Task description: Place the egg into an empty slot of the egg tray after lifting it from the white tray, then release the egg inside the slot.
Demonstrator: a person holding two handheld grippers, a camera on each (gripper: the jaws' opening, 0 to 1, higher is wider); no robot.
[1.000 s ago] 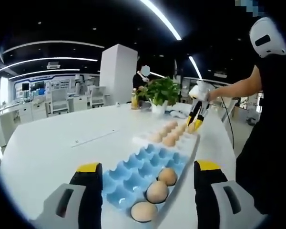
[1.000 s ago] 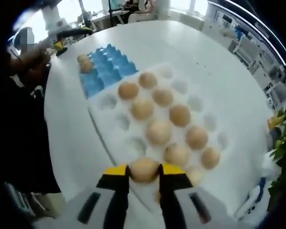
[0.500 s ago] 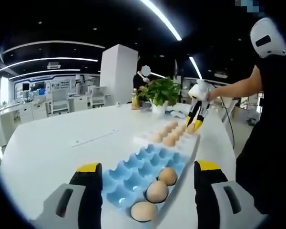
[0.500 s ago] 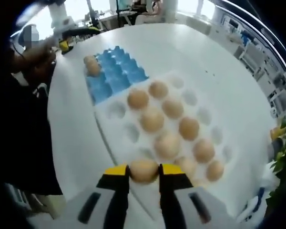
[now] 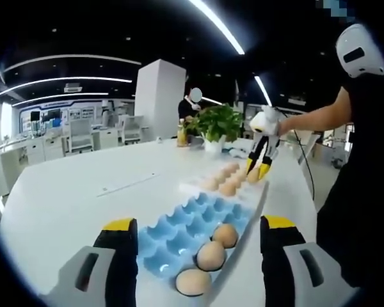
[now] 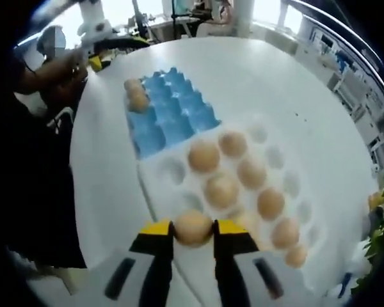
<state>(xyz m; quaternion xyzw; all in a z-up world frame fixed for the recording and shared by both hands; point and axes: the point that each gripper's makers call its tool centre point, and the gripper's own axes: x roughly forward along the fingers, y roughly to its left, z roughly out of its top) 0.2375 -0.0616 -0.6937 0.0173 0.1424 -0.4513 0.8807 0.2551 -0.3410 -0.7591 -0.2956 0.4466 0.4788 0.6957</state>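
In the right gripper view my right gripper (image 6: 192,230) is shut on a tan egg (image 6: 192,227) held above the near end of the white tray (image 6: 173,171), which holds several eggs. The blue egg tray (image 6: 173,115) lies beyond it with eggs (image 6: 136,93) along its left edge. In the left gripper view my left gripper (image 5: 192,246) stands open around the near end of the blue egg tray (image 5: 189,230), where three eggs (image 5: 211,254) sit. The right gripper (image 5: 257,167) hangs over the white tray (image 5: 225,182) farther off.
Both trays lie on a large white round table (image 5: 70,198). A potted green plant (image 5: 217,125) and a bottle (image 5: 180,134) stand at its far edge. A person in black stands at the table's right side (image 5: 365,173).
My right gripper has carried the egg toward the blue tray, so the blue tray looks nearer in its view. The left gripper has stayed still.
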